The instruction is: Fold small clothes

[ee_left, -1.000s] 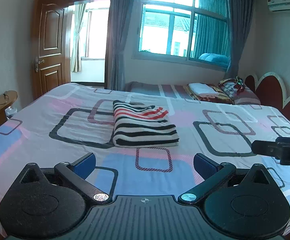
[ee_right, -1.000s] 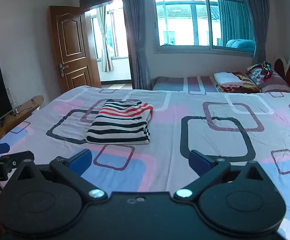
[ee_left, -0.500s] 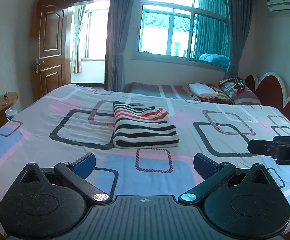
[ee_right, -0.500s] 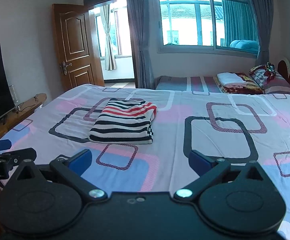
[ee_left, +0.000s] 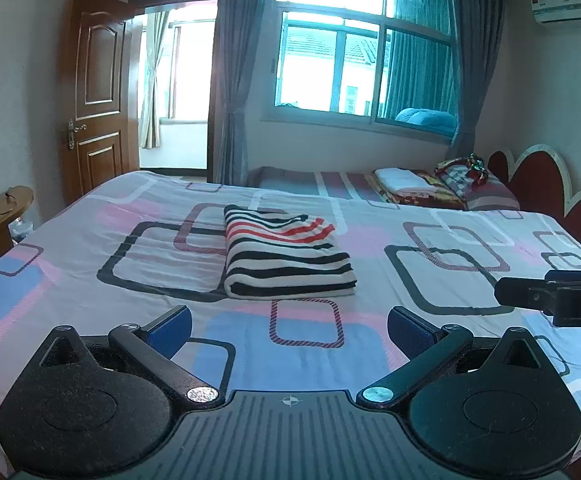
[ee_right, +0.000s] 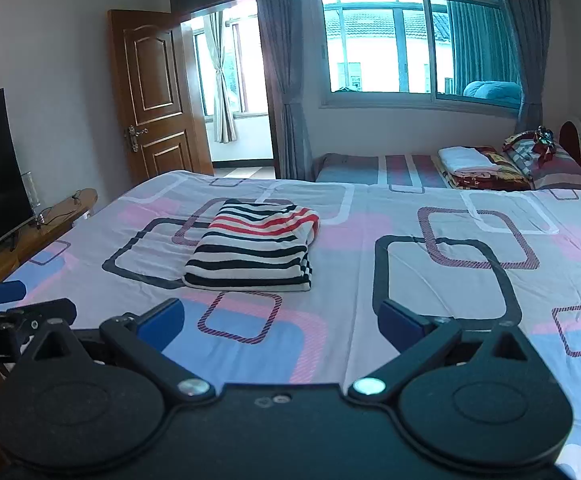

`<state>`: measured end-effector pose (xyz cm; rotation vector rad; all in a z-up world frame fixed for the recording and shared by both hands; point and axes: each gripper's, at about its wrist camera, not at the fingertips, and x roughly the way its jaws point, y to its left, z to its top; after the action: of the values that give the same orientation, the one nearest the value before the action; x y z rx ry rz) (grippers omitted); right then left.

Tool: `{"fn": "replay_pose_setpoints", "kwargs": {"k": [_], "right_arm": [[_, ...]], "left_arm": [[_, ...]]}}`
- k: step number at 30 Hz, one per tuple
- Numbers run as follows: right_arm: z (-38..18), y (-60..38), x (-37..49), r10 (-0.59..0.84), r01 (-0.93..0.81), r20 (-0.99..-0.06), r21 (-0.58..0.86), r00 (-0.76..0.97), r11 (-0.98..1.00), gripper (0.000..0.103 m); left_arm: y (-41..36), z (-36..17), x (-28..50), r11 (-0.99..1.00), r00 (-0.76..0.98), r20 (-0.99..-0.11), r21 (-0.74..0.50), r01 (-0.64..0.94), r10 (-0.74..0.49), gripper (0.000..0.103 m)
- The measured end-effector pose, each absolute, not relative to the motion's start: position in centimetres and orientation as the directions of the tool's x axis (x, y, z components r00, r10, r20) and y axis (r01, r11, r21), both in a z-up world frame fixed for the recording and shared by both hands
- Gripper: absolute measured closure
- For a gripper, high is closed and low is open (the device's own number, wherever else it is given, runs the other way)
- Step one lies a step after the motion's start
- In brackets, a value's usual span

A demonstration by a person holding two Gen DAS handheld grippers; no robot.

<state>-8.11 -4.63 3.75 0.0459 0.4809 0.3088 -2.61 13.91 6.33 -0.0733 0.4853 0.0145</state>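
The striped garment (ee_left: pixel 286 256) lies on the bed (ee_left: pixel 370 340) as a compact rectangle, its layers stacked and its thick rounded fold toward me, so I judge the folding of this piece is finished. It lies flat and square, probably so that it keeps its shape without any hand on it.

My left gripper (ee_left: pixel 288 326) hangs above the near part of the bed, on my side of the garment and well apart from it. Its blue pads (ee_left: pixel 170 326) are spread wide and nothing is between them. My right gripper (ee_right: pixel 280 324) is the same: fingers apart, empty, on my side of the garment and a little to the right of it. I hold both back from the cloth, I think because any touch now could disturb the fold.

Beyond the garment, at the far side of the bed under the window (ee_left: pixel 362 60), there is a lower bed with folded bedding (ee_left: pixel 404 184). I see no other loose small clothes near the garment, so whether another piece is waiting I cannot tell.
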Motion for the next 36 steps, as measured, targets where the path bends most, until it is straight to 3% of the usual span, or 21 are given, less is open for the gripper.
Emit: {"fn": "replay_pose_setpoints", "kwargs": {"k": [36], "right_arm": [[3.97,-4.19,-8.44,0.308,-0.289,-0.446,0.113,0.840,0.951,0.001]], "left_arm": [[14.25,7.16,-3.25,0.999,0.902,-0.432,-0.038,-0.034,0.015,0.000]]}}
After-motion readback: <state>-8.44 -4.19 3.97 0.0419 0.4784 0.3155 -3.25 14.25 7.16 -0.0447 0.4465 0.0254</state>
